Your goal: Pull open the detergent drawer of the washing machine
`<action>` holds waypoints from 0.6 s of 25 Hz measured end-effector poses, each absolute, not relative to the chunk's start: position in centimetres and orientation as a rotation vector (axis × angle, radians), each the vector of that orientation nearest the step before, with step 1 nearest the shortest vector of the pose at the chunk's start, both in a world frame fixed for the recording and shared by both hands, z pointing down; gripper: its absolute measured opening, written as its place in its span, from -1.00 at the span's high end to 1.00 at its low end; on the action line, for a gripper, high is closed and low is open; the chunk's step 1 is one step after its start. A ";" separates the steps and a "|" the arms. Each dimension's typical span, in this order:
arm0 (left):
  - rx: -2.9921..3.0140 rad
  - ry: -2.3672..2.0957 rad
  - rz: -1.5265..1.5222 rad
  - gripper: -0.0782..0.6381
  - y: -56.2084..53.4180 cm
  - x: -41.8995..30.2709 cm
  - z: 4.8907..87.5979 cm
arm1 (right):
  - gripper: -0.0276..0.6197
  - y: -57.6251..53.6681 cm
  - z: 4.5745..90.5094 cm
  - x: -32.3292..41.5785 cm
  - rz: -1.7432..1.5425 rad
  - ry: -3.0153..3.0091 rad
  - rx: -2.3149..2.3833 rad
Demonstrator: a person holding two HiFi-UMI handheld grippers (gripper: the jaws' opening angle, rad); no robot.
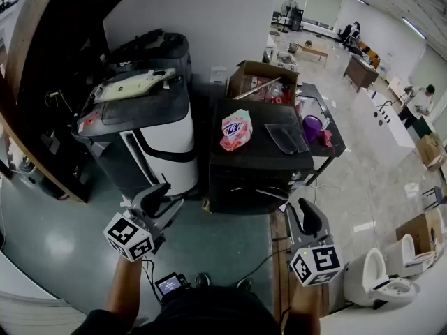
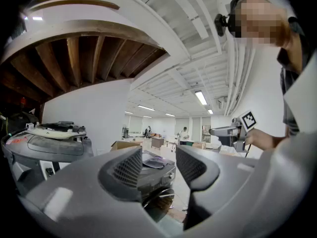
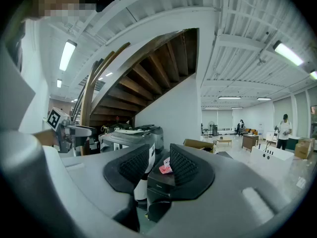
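Note:
The black washing machine [image 1: 260, 160] stands in the middle of the floor with its front toward me. A pink and white detergent bag [image 1: 236, 130] lies on its lid. The top front panel [image 3: 161, 188] looks flush, and I cannot make out the drawer's outline. My left gripper [image 1: 167, 195] is held level to the washer's lower left, well short of it, open and empty. My right gripper [image 1: 303, 208] hangs at the washer's lower right, also clear of it. Its jaws stand a narrow gap apart with nothing between them. Both gripper views show the washer [image 2: 157, 176] beyond the jaws.
A white and black appliance [image 1: 150, 128] stands left of the washer, under a wooden staircase [image 1: 42, 61]. Behind are a cardboard box [image 1: 262, 79] and a dark table [image 1: 334, 142] with a purple cup [image 1: 312, 126]. Two toilets [image 1: 383, 279] sit at lower right.

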State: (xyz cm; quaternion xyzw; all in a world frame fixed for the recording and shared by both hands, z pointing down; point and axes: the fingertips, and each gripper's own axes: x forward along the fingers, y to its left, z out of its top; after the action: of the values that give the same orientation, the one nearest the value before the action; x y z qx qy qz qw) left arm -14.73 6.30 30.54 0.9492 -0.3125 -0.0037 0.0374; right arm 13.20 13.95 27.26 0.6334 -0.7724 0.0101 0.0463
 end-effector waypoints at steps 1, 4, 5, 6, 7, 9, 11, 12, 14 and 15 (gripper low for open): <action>2.916 -0.955 -0.012 0.15 6.1 -14.8 30.6 | 0.56 13.8 27.3 13.1 0.031 -2.354 1.937; 2.926 -0.943 -0.015 0.15 5.7 -15.2 30.8 | 0.56 13.7 27.5 12.8 0.032 -2.344 1.946; 2.929 -0.940 -0.018 0.15 5.6 -15.3 30.9 | 0.56 13.7 27.5 12.7 0.032 -2.340 1.948; 2.931 -0.936 -0.021 0.15 5.5 -15.4 30.9 | 0.56 13.7 27.6 12.5 0.032 -2.336 1.951; 2.932 -0.932 -0.024 0.15 5.4 -15.5 30.9 | 0.56 13.7 27.6 12.4 0.032 -2.331 1.955; 2.932 -0.921 -0.027 0.15 5.2 -15.7 31.0 | 0.56 13.7 27.7 12.1 0.033 -2.322 1.963; 2.933 -0.912 -0.024 0.15 5.1 -15.9 30.9 | 0.56 13.7 27.9 11.7 0.034 -2.313 1.968; 2.935 -0.909 -0.023 0.15 5.0 -16.1 30.9 | 0.56 13.6 27.9 11.5 0.034 -2.310 1.970; 2.938 -0.904 -0.027 0.15 4.7 -16.4 30.8 | 0.56 13.6 27.9 11.1 0.035 -2.305 1.973; 2.939 -0.900 -0.031 0.15 4.6 -16.5 30.9 | 0.56 13.5 27.8 10.9 0.036 -2.305 1.976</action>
State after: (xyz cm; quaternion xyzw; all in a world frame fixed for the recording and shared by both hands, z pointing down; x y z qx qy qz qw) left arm -16.54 4.59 30.87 0.9556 -0.2927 -0.0101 0.0338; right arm 10.94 13.50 27.79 0.6500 -0.7581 0.0119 0.0524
